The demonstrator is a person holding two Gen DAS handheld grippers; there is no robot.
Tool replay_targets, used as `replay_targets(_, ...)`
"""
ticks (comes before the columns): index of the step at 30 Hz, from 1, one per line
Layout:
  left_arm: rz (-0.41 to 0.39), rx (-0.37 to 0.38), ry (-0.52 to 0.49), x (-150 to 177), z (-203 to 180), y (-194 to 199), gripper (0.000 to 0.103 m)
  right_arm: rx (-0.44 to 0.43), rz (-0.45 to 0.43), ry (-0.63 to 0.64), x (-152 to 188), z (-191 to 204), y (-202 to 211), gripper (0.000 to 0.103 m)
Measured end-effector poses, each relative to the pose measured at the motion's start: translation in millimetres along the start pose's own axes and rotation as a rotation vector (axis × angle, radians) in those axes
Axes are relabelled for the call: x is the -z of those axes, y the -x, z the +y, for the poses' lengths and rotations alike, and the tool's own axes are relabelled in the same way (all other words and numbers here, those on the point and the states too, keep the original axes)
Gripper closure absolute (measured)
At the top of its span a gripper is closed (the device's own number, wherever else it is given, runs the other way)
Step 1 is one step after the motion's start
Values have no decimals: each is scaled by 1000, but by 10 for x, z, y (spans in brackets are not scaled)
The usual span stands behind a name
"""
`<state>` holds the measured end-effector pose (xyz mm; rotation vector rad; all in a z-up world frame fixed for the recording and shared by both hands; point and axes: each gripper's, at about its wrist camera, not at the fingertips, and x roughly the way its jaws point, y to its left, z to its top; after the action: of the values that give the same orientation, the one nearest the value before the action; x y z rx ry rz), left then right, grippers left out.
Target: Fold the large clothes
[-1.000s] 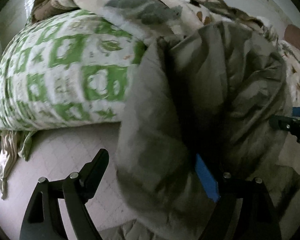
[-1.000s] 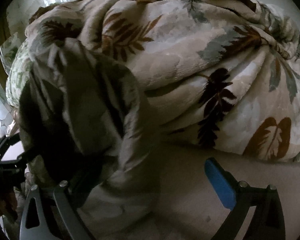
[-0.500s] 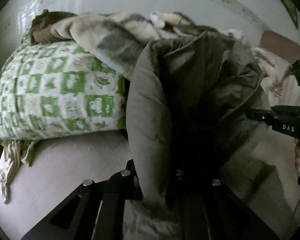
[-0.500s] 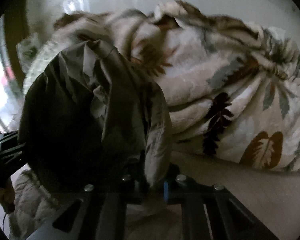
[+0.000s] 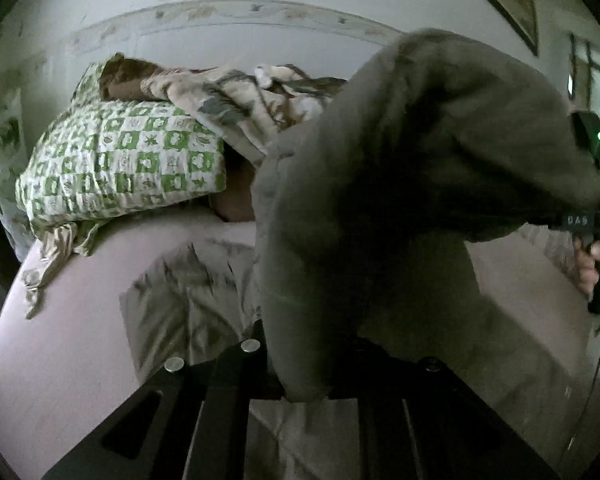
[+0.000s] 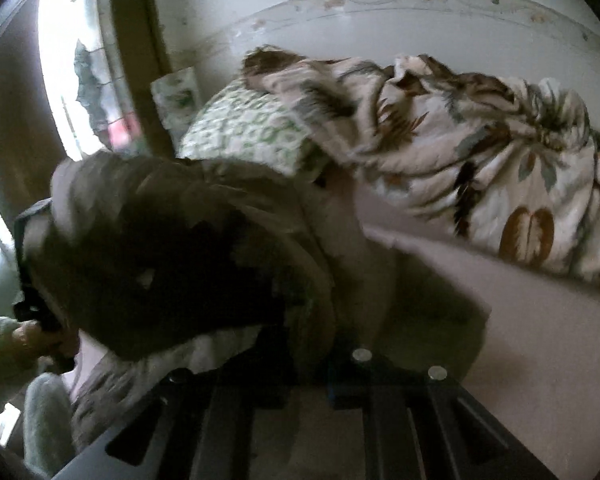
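Observation:
A large olive-grey padded jacket [image 5: 420, 184] hangs lifted above the pinkish bed [image 5: 60, 340]. My left gripper [image 5: 304, 384] is shut on a fold of it at the bottom middle of the left wrist view. My right gripper [image 6: 312, 376] is shut on another part of the same jacket [image 6: 204, 248], which bulges up and to the left in the right wrist view. The jacket's lower part trails on the bed. The right gripper also shows at the right edge of the left wrist view [image 5: 592, 220], the left one at the left edge of the right wrist view [image 6: 32, 264].
A green-and-white checked pillow [image 5: 124, 160] and a crumpled leaf-print blanket [image 6: 480, 152] lie at the head of the bed against the white headboard [image 5: 240, 36]. A window [image 6: 80, 72] is at the left. The bed surface [image 6: 540, 352] lies in front of the blanket.
Both grippers closed on the jacket from open and then lifted it higher and pulled back. The pillow and blanket now look smaller and farther away.

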<state>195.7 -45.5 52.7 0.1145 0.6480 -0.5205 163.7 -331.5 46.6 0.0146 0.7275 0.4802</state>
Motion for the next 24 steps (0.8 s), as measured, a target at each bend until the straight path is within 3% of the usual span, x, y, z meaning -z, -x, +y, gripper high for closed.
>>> replay_targets(4,61,-47,-21,443,-115,-54,87,-2,61,-18,539,154,-14,90)
replay_targets(7,131,-54,47,731,-46,-286,82,41,140,-50,905,123,-333,90)
replay_targets(10,131,-59,70,834,-73,-189,77,109,234,-49,1187,76,-742,90)
replay_targets(14,127,-100,41,850,-106,202,42,142,229,-48,1198,81,-816,90)
replay_targets(19,46,-119,73,773,65,666,41,167,207,-9,1148,92,-805,90)
replay_targets(24,33,-77,101,565,-42,501,41,180,195,12,1177,102,-866,90)
